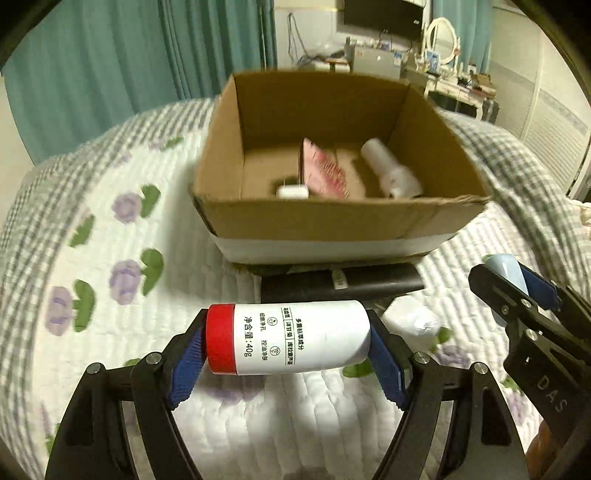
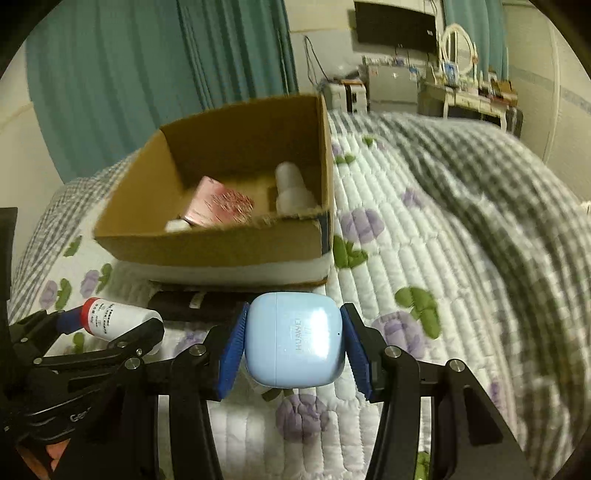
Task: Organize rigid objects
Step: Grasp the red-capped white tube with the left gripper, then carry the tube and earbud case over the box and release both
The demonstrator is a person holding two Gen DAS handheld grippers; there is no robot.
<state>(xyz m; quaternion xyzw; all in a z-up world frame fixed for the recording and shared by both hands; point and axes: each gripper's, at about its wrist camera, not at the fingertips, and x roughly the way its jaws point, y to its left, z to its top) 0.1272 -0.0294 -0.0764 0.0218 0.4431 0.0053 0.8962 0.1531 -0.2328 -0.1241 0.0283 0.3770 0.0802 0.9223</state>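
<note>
Carrying both loads toward the box (image 1: pixel 332 221) on the bed (image 1: pixel 110 258); advising clearing the near wall before releasing, into bare floor left of the packet (image 1: pixel 323 171). Left gripper (image 1: pixel 288 345) fingers pinching the tube (image 1: pixel 295 338) crosswise, end to end. Right gripper (image 2: pixel 293 349) fingers pinching the case (image 2: pixel 293 349) by its sides. Both hovering low, short of the box.

Floral quilt (image 1: pixel 110 229) underneath — teal curtains (image 1: pixel 110 66), wall TV (image 1: pixel 384 14) behind.
</note>
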